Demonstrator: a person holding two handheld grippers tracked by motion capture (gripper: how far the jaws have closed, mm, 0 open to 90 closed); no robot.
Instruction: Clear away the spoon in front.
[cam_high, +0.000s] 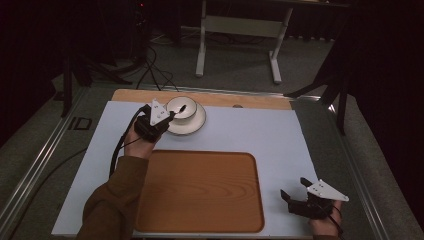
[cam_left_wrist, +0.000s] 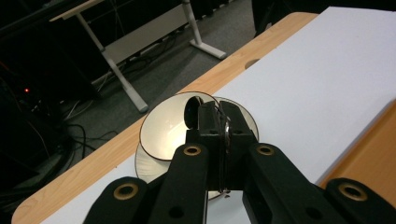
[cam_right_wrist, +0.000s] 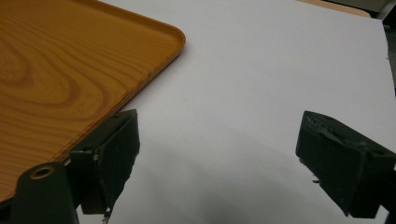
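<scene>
From the high view we see the left claw (cam_high: 172, 115) reaching over a round white bowl (cam_high: 183, 108) that sits on a saucer (cam_high: 196, 125) at the tabletop's (cam_high: 250, 130) far edge. Nearer the person than that claw lies a wooden tray (cam_high: 200, 190) with rounded corners. The right claw (cam_high: 296, 189) rests just right of the tray.

In the left gripper view the left claw (cam_left_wrist: 219, 122) is clamped on the glossy bowl's (cam_left_wrist: 168, 130) rim.

In the right gripper view the right claw (cam_right_wrist: 219, 158) gapes wide, the wood-grained tray (cam_right_wrist: 56, 70) at its left.
</scene>
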